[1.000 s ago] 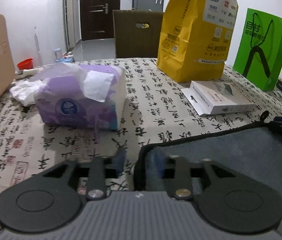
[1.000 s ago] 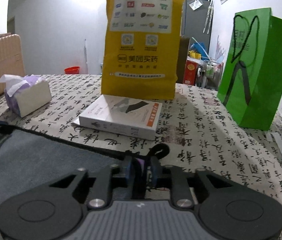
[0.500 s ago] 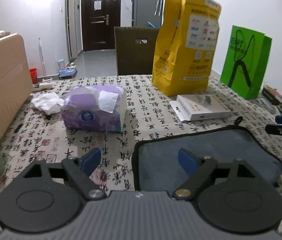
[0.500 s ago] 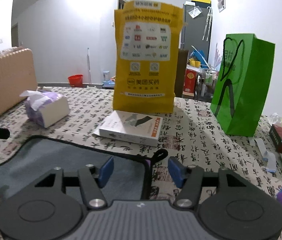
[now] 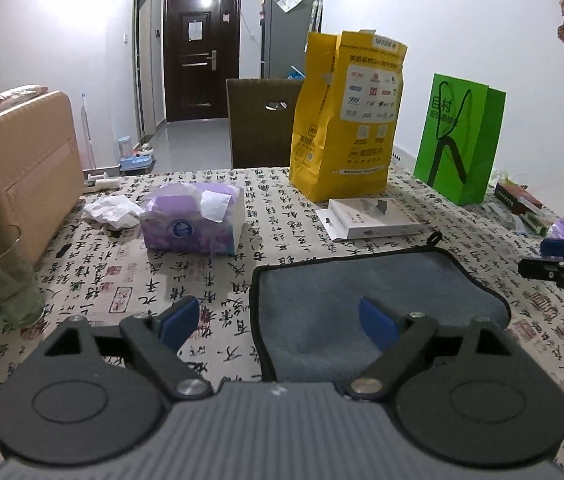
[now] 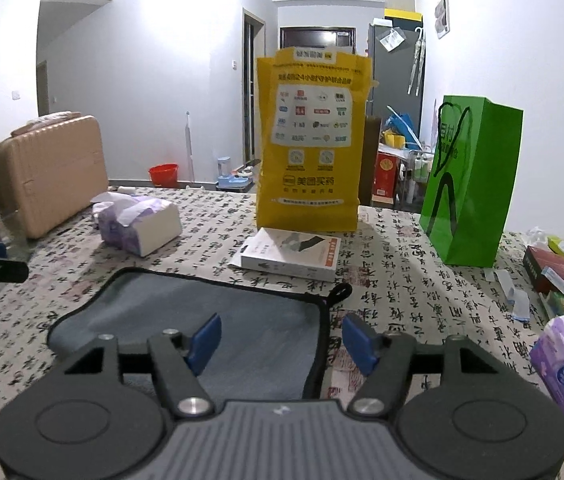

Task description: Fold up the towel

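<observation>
Both grippers, left [image 5: 278, 322] and right [image 6: 282, 344], I hold spread apart above the folded towel [image 5: 361, 300], freeing it on the counter [image 5: 202, 280].

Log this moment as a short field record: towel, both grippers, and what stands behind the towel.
towel: grey, black-edged, folded over, lying flat on the tablecloth
left gripper: open, holding nothing, above the towel's left edge
right gripper: open, holding nothing, above the towel's right edge
behind towel: white box, yellow bag, green bag
left of towel: tissue pack
</observation>
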`<act>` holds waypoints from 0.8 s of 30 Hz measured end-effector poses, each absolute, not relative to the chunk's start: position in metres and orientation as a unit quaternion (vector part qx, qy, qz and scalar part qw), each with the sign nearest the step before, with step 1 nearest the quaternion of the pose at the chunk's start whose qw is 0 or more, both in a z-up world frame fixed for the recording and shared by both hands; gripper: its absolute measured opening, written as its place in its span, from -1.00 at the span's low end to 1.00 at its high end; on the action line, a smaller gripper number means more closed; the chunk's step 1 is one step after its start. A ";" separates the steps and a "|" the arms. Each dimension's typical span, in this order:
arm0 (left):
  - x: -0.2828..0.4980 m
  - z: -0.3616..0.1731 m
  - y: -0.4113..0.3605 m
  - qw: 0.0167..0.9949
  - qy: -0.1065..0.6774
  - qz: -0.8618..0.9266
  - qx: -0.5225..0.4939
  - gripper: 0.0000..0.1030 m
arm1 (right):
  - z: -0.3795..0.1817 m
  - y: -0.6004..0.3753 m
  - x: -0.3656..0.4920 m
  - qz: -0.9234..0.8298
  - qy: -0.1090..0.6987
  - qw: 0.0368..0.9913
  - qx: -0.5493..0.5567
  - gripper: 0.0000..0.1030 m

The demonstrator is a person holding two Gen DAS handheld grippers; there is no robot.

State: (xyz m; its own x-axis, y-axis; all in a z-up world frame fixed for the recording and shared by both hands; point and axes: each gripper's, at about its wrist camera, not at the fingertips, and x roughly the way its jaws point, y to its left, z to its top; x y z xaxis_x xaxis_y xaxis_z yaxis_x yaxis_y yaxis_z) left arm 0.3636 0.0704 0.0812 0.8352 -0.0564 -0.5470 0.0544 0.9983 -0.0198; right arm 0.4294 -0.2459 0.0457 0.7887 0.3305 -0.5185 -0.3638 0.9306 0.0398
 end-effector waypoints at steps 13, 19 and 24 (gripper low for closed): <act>0.303 0.094 0.062 0.965 0.259 -0.031 0.001 0.73 | 0.060 -0.248 0.368 0.193 0.249 0.949 -0.032 0.36; 0.279 0.094 0.060 0.967 0.253 -0.032 0.002 0.73 | 0.064 -0.251 0.342 0.195 0.241 0.950 -0.028 0.41; 0.257 0.095 0.059 0.969 0.245 -0.020 0.005 0.92 | 0.066 -0.253 0.319 0.198 0.234 0.951 -0.028 0.51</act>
